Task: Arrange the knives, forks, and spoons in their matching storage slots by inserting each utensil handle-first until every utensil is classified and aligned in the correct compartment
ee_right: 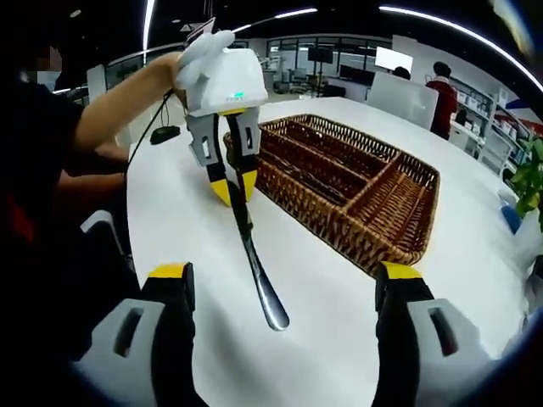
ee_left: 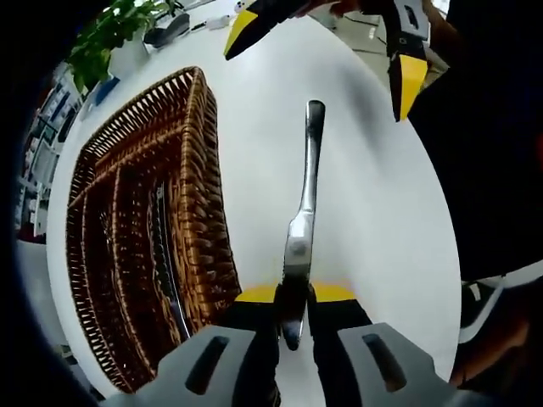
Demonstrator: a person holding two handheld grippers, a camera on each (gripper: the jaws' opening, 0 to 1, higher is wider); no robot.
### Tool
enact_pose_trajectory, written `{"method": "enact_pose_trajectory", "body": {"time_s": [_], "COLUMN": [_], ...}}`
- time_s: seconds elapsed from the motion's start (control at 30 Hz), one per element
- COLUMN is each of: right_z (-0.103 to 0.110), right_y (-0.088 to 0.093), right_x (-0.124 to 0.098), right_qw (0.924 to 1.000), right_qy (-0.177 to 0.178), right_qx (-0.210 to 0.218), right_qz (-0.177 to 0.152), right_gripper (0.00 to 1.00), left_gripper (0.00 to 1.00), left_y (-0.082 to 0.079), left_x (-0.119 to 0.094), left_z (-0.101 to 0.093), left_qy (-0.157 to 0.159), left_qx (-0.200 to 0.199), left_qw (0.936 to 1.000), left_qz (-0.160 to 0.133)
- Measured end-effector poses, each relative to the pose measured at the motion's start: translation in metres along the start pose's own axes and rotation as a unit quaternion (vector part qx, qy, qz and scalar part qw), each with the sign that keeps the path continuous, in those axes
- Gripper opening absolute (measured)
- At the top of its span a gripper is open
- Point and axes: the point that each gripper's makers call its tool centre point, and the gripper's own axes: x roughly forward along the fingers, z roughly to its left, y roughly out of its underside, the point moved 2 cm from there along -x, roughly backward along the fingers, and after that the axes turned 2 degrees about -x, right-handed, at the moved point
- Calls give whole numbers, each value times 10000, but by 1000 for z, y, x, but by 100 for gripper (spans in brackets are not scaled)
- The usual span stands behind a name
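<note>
Taking the brown woven wicker tray with long divided compartments (ee_left: 191, 170) as the landmark, one dark utensil already lies inside a middle slot (ee_left: 165, 254). Just to the tray's right, above the white round table (ee_left: 373, 212), the left gripper (ee_left: 293, 297) has its yellow-tipped jaws closed on the blade end of a slim polished steel table knife (ee_left: 305, 203), handle pointing away toward the right gripper (ee_left: 339, 42), whose jaws stand wide apart, holding nothing. In the right gripper view the knife (ee_right: 254, 263) hangs beside the tray (ee_right: 373, 246), handle tip nearest the open right gripper (ee_right: 284, 288). The knife looks stiff, light and slippery; a firm pinch across the flat mid-handle would likely stop it swivelling.
</note>
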Motion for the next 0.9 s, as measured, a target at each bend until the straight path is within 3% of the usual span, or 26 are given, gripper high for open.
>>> {"method": "enact_pose_trajectory", "body": {"time_s": [0.33, 0.53, 0.73, 0.9], "right_z": [-1, 1, 5, 8], "right_y": [0, 2, -4, -6], "right_x": [5, 10, 12, 15], "right_qw": [9992, 9983, 9971, 9966], "right_qy": [-116, -203, -326, -400], "right_qx": [-379, -543, -678, -702], "right_qz": [114, 110, -99, -168], "right_gripper": [83, 79, 76, 75], "left_gripper": [11, 11, 11, 10], "left_y": [0, 4, 7, 3], "left_x": [-1, -2, -4, -13], "left_z": [-1, -8, -9, -10], "left_qy": [-72, 14, 35, -5], "left_qx": [267, 404, 360, 318], "left_qw": [9996, 9990, 9989, 9993], "left_qz": [-12, 192, 290, 198]}}
